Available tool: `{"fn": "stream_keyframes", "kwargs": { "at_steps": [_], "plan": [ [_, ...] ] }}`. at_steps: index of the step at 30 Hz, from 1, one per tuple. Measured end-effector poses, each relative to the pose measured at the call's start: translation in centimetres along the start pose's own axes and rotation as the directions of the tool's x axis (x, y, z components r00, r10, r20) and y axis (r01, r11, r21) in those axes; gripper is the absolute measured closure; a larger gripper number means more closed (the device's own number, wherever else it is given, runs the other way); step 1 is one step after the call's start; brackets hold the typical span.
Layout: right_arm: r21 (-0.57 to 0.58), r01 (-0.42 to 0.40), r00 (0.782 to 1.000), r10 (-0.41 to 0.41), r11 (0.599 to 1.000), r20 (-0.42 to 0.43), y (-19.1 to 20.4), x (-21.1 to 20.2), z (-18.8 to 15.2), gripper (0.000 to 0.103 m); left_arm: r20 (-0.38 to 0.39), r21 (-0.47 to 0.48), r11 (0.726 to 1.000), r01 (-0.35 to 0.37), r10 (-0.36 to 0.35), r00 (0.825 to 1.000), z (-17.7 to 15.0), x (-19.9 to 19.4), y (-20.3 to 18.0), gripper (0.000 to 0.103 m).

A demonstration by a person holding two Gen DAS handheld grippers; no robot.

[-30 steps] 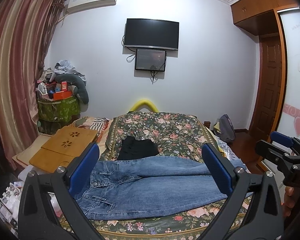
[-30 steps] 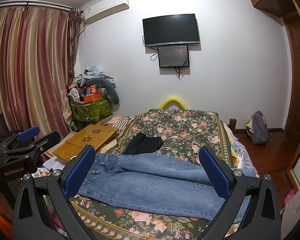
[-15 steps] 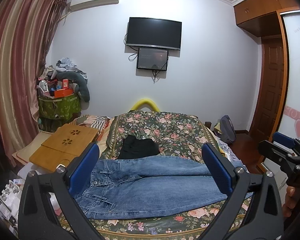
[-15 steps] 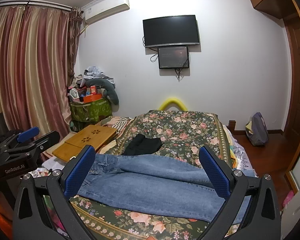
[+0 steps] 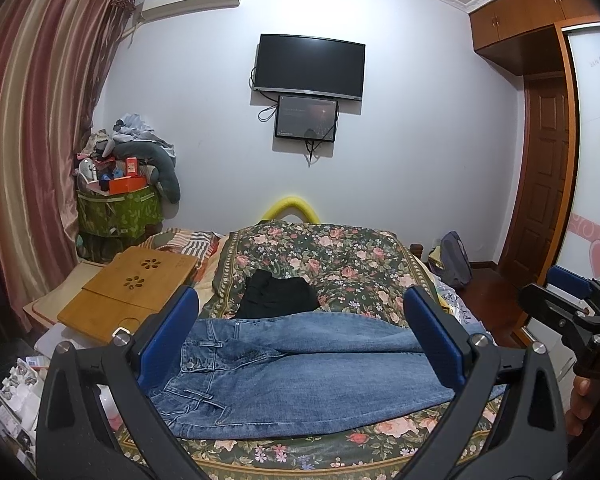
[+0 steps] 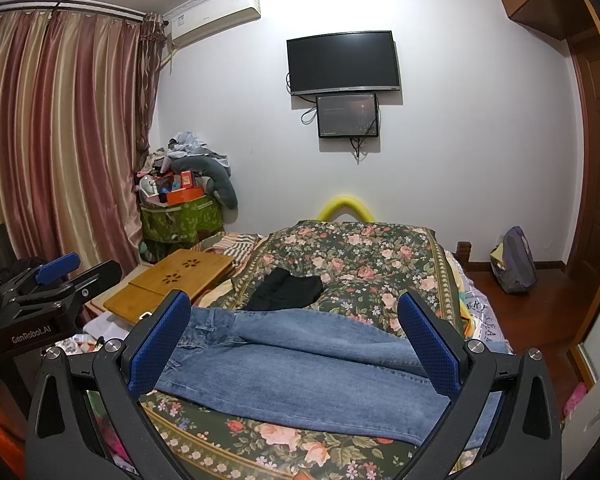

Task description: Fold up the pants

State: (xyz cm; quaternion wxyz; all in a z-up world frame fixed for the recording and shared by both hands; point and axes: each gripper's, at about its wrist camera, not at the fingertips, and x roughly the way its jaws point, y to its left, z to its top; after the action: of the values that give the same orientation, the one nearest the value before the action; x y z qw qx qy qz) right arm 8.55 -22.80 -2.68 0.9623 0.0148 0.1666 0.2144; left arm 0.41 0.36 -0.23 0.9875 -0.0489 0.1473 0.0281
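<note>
**Jeans laid out, both tools still clear of the cloth**

Jeans [image 5: 300, 376] lie flat across the near end of the bed [image 5: 340, 252], waistband toward the left, legs running to the right, one leg lapped partly over the other. No fold shows in them yet, so the task looks to be at its very start.

Left hand-held gripper [image 5: 300, 344] hovers above the denim with its blue pads spread wide and nothing between them. Right hand-held gripper [image 6: 296, 344] does the same, jaws wide apart and empty. Neither touches the cloth.

To do the first fold well, I judge each tool should pinch an edge cleanly: the left at the waistband, the right near the hems, taking both layers of denim and none of the floral cover beneath. Denim is heavy and stiff, so a shallow bite may slip; a deep pinch seems safer. Lifting both ends together should keep the legs from twisting. A black garment [image 5: 276, 296] lies just behind the jeans, touching or nearly touching their far edge, and could be dragged along.

Green fabric bin [image 5: 116, 212] stands by the curtain, heaped with an orange box [image 5: 124, 184], clothes and a grey pillow that spill above its rim. A wooden lap tray [image 5: 128, 288] rests beside the bed, bare on top.
</note>
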Motion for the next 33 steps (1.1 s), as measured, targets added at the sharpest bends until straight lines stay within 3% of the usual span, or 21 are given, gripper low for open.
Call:
{"fn": "stream_keyframes", "kwargs": {
  "at_steps": [20,27,33],
  "plan": [
    [-0.007,0.007,1.000,-0.007,1.000,-0.023,-0.3,1.5,-0.2,0.000,-0.016,0.009,1.000,-0.018,0.018,1.000,-0.3,1.9,0.2,0.000],
    [-0.002,0.033,0.998,-0.033,0.999,-0.061,-1.8,5.0,-0.1,0.000,-0.038,0.049,0.998,-0.029,0.031,0.999,-0.1,5.5,0.5,0.000],
    [0.032,0.023,0.992,-0.019,0.999,-0.124,-4.1,9.7,-0.3,0.000,-0.105,0.057,0.998,-0.013,0.019,0.994,0.5,11.7,2.5,0.000]
  ]
}}
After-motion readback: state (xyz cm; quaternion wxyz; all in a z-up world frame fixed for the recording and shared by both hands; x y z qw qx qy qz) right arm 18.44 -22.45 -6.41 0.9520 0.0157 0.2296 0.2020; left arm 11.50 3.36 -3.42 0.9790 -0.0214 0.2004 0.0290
